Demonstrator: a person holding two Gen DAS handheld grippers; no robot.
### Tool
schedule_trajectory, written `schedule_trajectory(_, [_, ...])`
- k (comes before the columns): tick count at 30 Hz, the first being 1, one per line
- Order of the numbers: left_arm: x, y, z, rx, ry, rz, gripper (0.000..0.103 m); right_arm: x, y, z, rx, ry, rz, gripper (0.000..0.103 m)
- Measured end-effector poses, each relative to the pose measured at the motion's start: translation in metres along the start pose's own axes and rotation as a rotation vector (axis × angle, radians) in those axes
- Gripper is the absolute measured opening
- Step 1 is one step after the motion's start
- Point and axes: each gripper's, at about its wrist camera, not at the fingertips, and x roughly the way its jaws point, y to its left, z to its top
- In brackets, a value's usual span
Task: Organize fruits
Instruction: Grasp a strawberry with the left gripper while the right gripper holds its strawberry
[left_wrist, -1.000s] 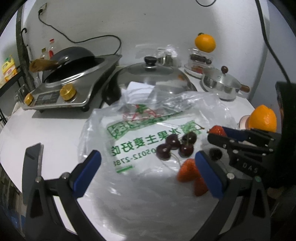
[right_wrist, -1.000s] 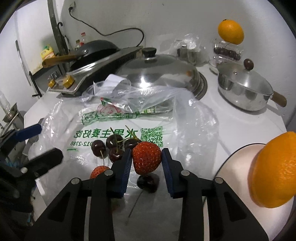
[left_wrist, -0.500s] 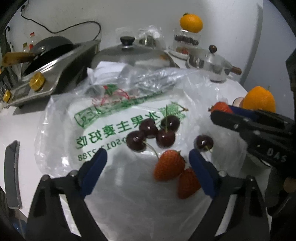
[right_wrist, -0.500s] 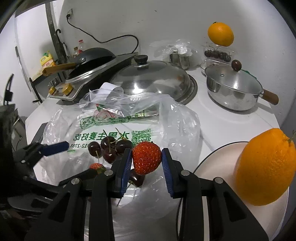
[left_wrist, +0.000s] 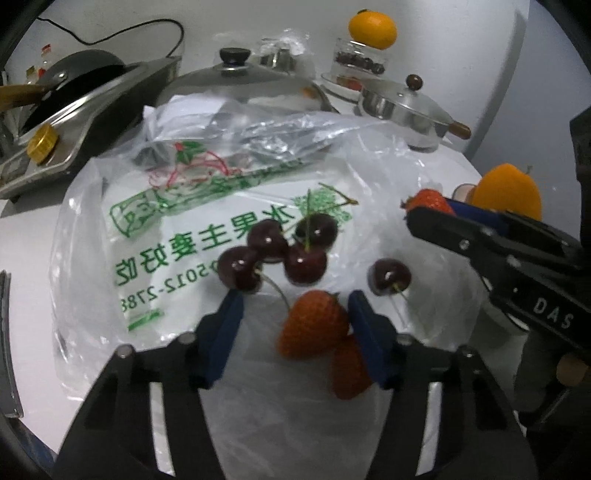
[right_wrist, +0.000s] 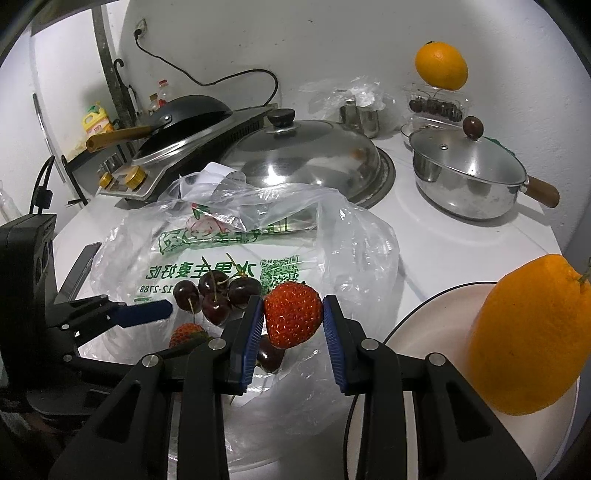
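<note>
Several dark cherries (left_wrist: 280, 254) and two strawberries lie on a clear printed plastic bag (left_wrist: 184, 221). My left gripper (left_wrist: 295, 321) is down over the bigger strawberry (left_wrist: 314, 325), jaws closing. The right pad is at the berry's edge and the left pad stands clear of it. The second strawberry (left_wrist: 349, 369) lies partly under the right finger. A single cherry (left_wrist: 390, 277) sits to the right. My right gripper (right_wrist: 293, 321) is shut on another strawberry (right_wrist: 291, 319), held above the bag. An orange (right_wrist: 528, 332) rests on the white plate (right_wrist: 424, 332) at right.
Behind the bag stand a domed steel lid (right_wrist: 306, 155), a lidded saucepan (right_wrist: 469, 177) and a cooker with a black wok (right_wrist: 184, 118). Another orange (right_wrist: 441, 64) tops a clear box of cherries. A phone (right_wrist: 79, 266) lies at the bag's left.
My left gripper has dropped toward the fruit, and its jaws have narrowed from wide open to close around the bigger strawberry. The right gripper keeps its strawberry and has barely shifted.
</note>
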Motion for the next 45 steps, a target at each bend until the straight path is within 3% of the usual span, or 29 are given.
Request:
schedule_trajectory(4, [0.001, 0.004, 0.001, -0.031, 0.020, -0.057, 0.047, 0.000, 0.001, -0.001, -0.001, -0.001, -0.001, 0.035])
schedule_trajectory(18, [-0.004, -0.001, -0.001, 0.009, -0.006, -0.059, 0.035, -0.002, 0.004, -0.001, -0.003, -0.003, -0.002, 0.035])
schedule_trajectory(27, [0.004, 0.010, 0.003, -0.066, 0.030, -0.104, 0.038, -0.007, 0.006, 0.001, -0.004, -0.013, -0.006, 0.035])
schedule_trajectory(33, [0.006, 0.006, 0.002, -0.057, 0.033, -0.108, 0.038, -0.011, 0.005, 0.000, -0.004, -0.019, -0.008, 0.035])
schedule_trajectory(45, [-0.013, 0.009, 0.002, -0.061, -0.014, -0.130, 0.037, -0.028, 0.010, 0.005, -0.019, -0.050, -0.027, 0.035])
